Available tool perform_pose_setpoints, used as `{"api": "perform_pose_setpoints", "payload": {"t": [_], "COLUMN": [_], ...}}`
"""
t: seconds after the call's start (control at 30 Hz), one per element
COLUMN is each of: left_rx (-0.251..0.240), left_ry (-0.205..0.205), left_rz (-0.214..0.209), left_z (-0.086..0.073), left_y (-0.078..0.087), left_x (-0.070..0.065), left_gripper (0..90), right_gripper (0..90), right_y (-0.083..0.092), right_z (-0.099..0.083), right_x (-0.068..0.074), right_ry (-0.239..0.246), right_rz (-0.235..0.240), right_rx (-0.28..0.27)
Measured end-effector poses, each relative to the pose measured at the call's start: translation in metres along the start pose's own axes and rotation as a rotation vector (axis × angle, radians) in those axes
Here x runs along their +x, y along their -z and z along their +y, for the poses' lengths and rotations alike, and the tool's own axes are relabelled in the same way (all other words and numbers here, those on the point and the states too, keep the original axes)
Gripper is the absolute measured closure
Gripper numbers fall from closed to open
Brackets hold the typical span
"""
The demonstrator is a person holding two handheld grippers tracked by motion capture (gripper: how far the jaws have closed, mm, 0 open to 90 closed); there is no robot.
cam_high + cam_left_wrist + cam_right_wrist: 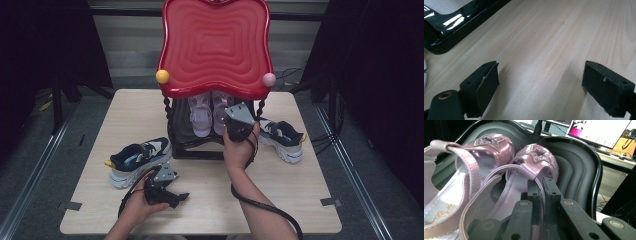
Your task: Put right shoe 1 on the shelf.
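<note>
Right gripper (541,195) pinches the right pink sandal (524,182) on the lower shelf (574,170), centre frame; left gripper (540,85) spread, idle; sneakers (137,160) remain on table.

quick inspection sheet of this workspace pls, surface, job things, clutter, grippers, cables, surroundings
surface: pale wood table, bare in front of the left gripper.
job's things: pair of lilac sandals on the lower black shelf of a rack with a red top tray.
clutter: one navy sneaker left of the rack, another sneaker right of it.
grippers: right gripper shut on the right-hand sandal's strap; left gripper open, low over the table.
cables: black cable trailing along the right forearm.
surroundings: grey floor, dark curtains.
</note>
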State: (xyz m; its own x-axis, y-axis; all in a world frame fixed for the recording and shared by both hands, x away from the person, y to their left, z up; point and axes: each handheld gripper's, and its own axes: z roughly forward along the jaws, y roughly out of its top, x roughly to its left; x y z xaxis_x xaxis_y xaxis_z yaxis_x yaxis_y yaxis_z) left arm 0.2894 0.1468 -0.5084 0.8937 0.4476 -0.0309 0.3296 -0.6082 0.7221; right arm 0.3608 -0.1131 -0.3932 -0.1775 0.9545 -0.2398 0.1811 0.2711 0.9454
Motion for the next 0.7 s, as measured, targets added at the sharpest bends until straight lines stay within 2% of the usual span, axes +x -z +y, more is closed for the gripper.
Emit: {"api": "perform_pose_setpoints", "payload": {"t": [0.37,0.5,0.6,0.7], "left_rx": [0.0,0.001,0.0,0.0], "left_ry": [0.0,-0.001,0.0,-0.001], "left_rz": [0.0,0.0,0.0,0.0], "left_z": [0.0,0.0,0.0,0.0], "left_y": [0.0,0.0,0.0,0.0], "left_x": [0.0,0.0,0.0,0.0], "left_gripper": [13.1,13.1,13.1,13.1], "right_gripper": [84.6,84.4,84.1,83.1], "right_y": [-0.0001,-0.0001,-0.0001,-0.0007], "right_z": [-0.0033,-0.0031,-0.0033,-0.0034], "right_x": [0.0015,0.0014,0.0017,-0.0001], "right_ry": [0.015,-0.012,-0.002,-0.014], "right_rz": [0.024,0.038,0.043,0.052], "right_rx": [0.02,0.017,0.017,0.019]}}
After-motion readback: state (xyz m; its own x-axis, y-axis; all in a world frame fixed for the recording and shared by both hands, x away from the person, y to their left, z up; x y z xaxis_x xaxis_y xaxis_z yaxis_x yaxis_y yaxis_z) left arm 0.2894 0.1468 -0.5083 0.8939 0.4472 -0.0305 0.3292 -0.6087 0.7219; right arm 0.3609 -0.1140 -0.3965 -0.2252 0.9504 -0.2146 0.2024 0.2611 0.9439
